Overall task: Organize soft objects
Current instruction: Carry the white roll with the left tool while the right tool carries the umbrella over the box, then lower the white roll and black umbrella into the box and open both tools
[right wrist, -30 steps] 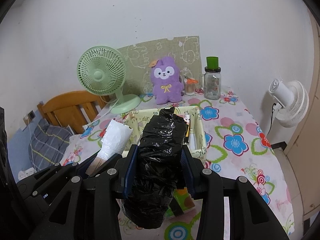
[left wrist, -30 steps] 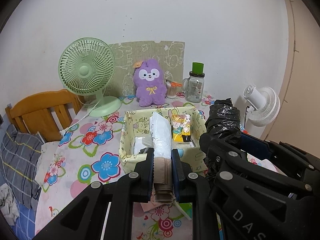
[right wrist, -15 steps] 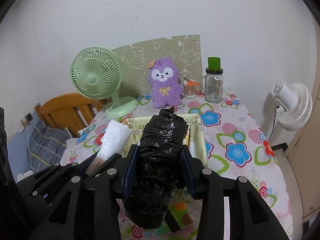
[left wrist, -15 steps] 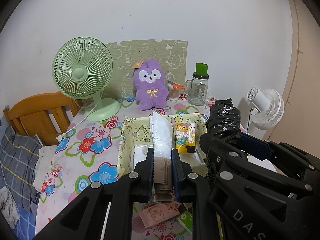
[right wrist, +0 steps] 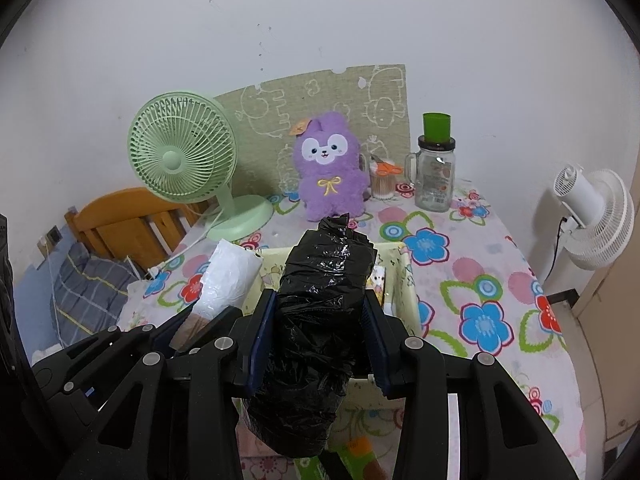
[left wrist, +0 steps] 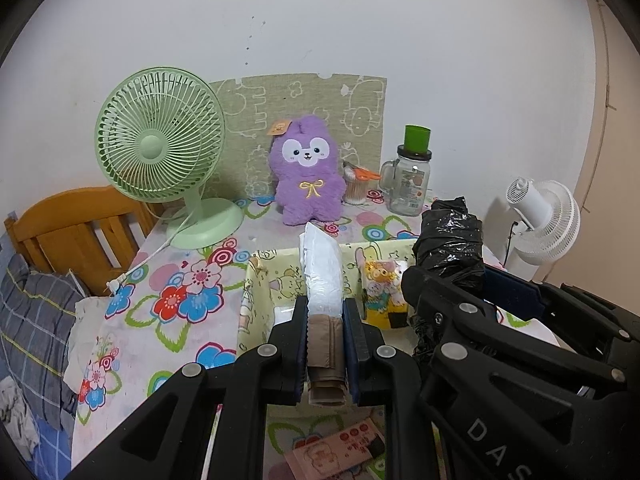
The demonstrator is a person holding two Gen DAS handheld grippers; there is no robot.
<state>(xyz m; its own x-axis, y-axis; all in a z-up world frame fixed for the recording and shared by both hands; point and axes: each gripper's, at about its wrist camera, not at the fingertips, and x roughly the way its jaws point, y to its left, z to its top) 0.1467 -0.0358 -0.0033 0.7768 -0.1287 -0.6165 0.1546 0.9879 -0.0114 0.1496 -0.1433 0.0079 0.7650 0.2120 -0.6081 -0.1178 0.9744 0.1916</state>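
My left gripper (left wrist: 325, 312) is shut on a white plastic bag roll (left wrist: 322, 272) with a brown paper core, held above the near side of a pale yellow cartoon-print box (left wrist: 256, 276). My right gripper (right wrist: 320, 320) is shut on a black plastic bag roll (right wrist: 320, 300), also above that box (right wrist: 404, 276). The black roll shows at the right of the left wrist view (left wrist: 450, 240). The white roll shows at the left of the right wrist view (right wrist: 228, 276). A colourful packet (left wrist: 384, 288) stands inside the box.
On the floral tablecloth (left wrist: 180, 296) stand a green fan (left wrist: 160, 152), a purple plush (left wrist: 306, 176), a cup with scissors (left wrist: 356, 184) and a glass jar (left wrist: 412, 176). A white fan (right wrist: 596, 216) is right of the table, a wooden headboard (left wrist: 72, 232) left. A pink packet (left wrist: 336, 448) lies near.
Both grippers have risen and drawn back a little from the table with their rolls still held; the box and back objects sit lower and farther in view.
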